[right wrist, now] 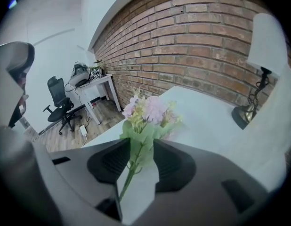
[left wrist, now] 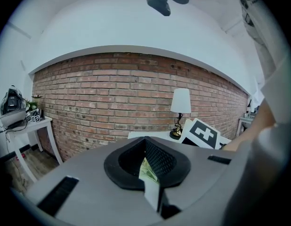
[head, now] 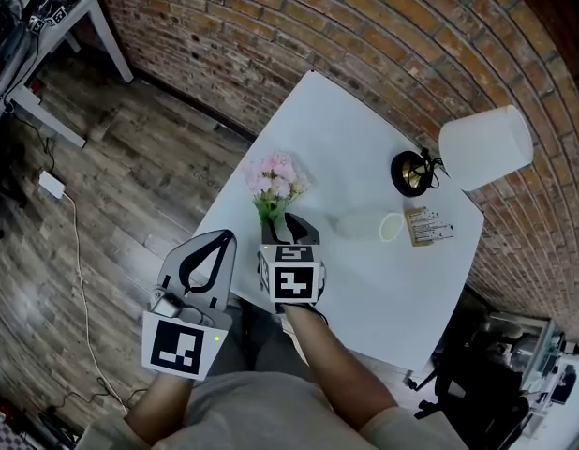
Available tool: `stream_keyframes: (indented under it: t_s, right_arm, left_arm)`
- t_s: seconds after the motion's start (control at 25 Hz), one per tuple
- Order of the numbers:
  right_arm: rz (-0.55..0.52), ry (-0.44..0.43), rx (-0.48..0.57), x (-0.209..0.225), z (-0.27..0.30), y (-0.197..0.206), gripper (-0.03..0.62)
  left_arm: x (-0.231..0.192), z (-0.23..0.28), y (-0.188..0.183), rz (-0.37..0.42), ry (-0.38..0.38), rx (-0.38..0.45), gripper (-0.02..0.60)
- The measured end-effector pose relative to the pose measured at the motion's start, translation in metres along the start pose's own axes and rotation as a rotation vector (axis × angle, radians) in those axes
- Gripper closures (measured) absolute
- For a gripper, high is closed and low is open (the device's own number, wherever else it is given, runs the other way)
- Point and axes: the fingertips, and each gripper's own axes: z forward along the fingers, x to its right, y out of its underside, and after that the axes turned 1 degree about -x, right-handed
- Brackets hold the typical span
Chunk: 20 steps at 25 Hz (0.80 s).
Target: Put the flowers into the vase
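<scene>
Pink flowers seem to lie on the white counter, just left of the clear vase and not in it. Right gripper fingers are apart, straddling the stem, unclamped. Left gripper fingers are together, empty. Still to do: grasp, lift, insert. 0 steps done.

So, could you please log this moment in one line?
left gripper: shut | right gripper: open, stem of flowers between jaws | vase: apart, no flowers in it
</scene>
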Motion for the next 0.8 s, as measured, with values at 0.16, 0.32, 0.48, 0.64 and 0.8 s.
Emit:
stream_keyframes:
  t_s: [0.16, 0.32, 0.48, 0.64, 0.8]
  right_arm:
    - [0.017, -0.012, -0.077, 0.002, 0.014, 0.008, 0.444]
    - [0.028, -0.019, -0.145, 0.003, 0.026, 0.015, 0.444]
    - [0.035, -0.031, -0.222, 0.002, 0.039, 0.021, 0.444]
    - [0.071, -0.067, -0.306, 0.002, 0.049, 0.027, 0.444]
    - [0.001, -0.074, -0.372, 0.000, 0.055, 0.028, 0.445]
  left_arm:
    - [-0.003, 0.004, 0.000, -0.006, 0.000, -0.002, 0.580]
    - [-0.003, 0.005, 0.002, -0.011, 0.002, -0.001, 0.580]
    - [-0.003, 0.004, 0.004, -0.030, 0.001, 0.000, 0.580]
    - [0.000, 0.003, 0.000, -0.030, 0.003, 0.013, 0.580]
    - [0.004, 0.000, -0.003, -0.035, 0.001, 0.028, 0.580]
